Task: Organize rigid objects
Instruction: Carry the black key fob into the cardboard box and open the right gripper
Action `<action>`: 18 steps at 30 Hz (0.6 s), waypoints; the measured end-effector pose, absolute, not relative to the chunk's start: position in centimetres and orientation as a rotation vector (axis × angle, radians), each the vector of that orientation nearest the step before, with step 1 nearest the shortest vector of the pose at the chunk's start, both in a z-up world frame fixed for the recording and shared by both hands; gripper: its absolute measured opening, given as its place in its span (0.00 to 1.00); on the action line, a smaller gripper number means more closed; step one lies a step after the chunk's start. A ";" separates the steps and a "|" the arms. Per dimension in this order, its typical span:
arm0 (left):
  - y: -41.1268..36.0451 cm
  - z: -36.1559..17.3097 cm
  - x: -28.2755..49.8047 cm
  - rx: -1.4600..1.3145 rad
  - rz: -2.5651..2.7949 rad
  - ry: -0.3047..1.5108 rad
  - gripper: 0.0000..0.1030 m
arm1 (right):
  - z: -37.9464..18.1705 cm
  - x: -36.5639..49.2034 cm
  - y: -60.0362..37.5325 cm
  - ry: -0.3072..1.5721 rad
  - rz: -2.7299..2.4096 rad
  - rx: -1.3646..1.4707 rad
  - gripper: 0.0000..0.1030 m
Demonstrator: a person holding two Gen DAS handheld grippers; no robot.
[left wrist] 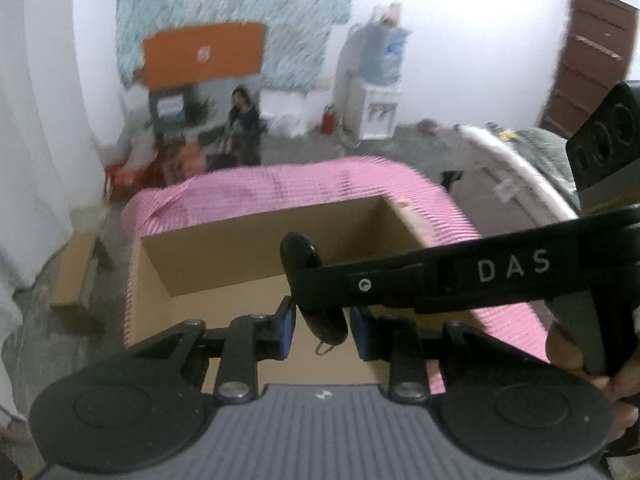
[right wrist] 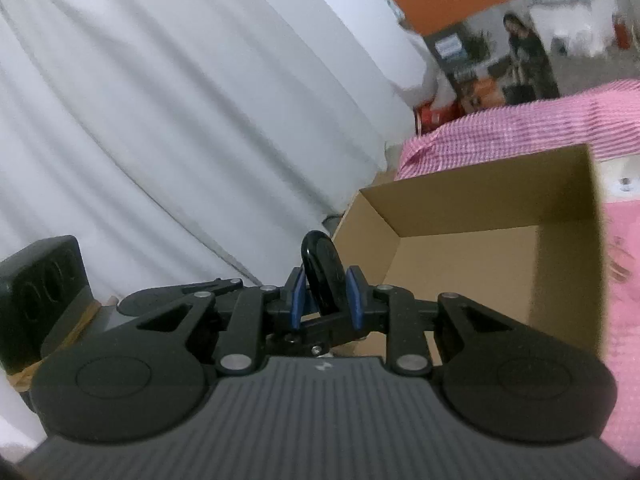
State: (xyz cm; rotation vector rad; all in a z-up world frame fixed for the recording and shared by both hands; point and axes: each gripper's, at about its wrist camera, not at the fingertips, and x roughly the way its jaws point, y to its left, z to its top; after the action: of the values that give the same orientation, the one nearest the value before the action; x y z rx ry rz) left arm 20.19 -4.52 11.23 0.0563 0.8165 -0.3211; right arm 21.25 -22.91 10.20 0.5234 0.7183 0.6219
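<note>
A black oval key fob (left wrist: 308,280) with a small metal ring hangs between both grippers above an open cardboard box (left wrist: 224,256). In the left wrist view my left gripper (left wrist: 323,330) has its blue pads (left wrist: 289,328) a little apart on either side of the fob's lower end. The right gripper (left wrist: 308,276) crosses in from the right and clamps the fob. In the right wrist view my right gripper (right wrist: 325,298) is shut on the fob (right wrist: 322,270), with the box (right wrist: 472,256) ahead to the right and the left gripper (right wrist: 288,330) underneath.
The box sits on a pink checked cloth (left wrist: 304,188) over a table. White curtains (right wrist: 160,120) hang at the left. A water dispenser (left wrist: 380,92), an orange-topped carton (left wrist: 200,76) and a brown door (left wrist: 588,56) stand at the back.
</note>
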 end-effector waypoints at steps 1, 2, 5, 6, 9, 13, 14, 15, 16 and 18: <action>-3.8 10.8 21.4 0.041 -0.313 0.846 0.29 | 10.3 22.9 -22.2 0.744 0.622 0.530 0.21; -3.1 10.2 22.7 0.030 -0.304 0.877 0.29 | 10.0 24.6 -21.6 0.768 0.619 0.535 0.21; -1.2 8.3 26.3 0.012 -0.273 0.958 0.29 | 8.2 29.4 -20.4 0.865 0.617 0.574 0.21; -0.7 7.4 27.5 0.015 -0.259 0.981 0.29 | 7.5 31.0 -20.0 0.898 0.614 0.595 0.21; 0.1 5.5 29.8 0.046 -0.213 1.034 0.29 | 4.8 35.0 -19.4 0.989 0.602 0.674 0.21; 0.2 3.4 31.2 0.090 -0.164 1.077 0.29 | 1.8 38.9 -18.5 1.078 0.582 0.772 0.21; 0.3 3.1 31.5 0.088 -0.158 1.084 0.30 | 1.4 39.4 -18.3 1.091 0.577 0.786 0.22; 0.4 2.8 31.5 0.085 -0.152 1.088 0.30 | 1.0 39.6 -18.0 1.100 0.577 0.794 0.22; 0.7 2.6 31.7 0.082 -0.149 1.086 0.30 | 0.6 40.0 -17.8 1.109 0.574 0.805 0.22; 0.9 2.4 32.0 0.089 -0.142 1.079 0.33 | 0.4 39.1 -17.9 1.116 0.565 0.816 0.23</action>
State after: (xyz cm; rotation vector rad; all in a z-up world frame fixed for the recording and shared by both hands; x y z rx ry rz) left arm 31.95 0.85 2.44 0.0894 1.0791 -0.1417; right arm 39.07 -17.92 0.40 0.8158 1.1158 0.5648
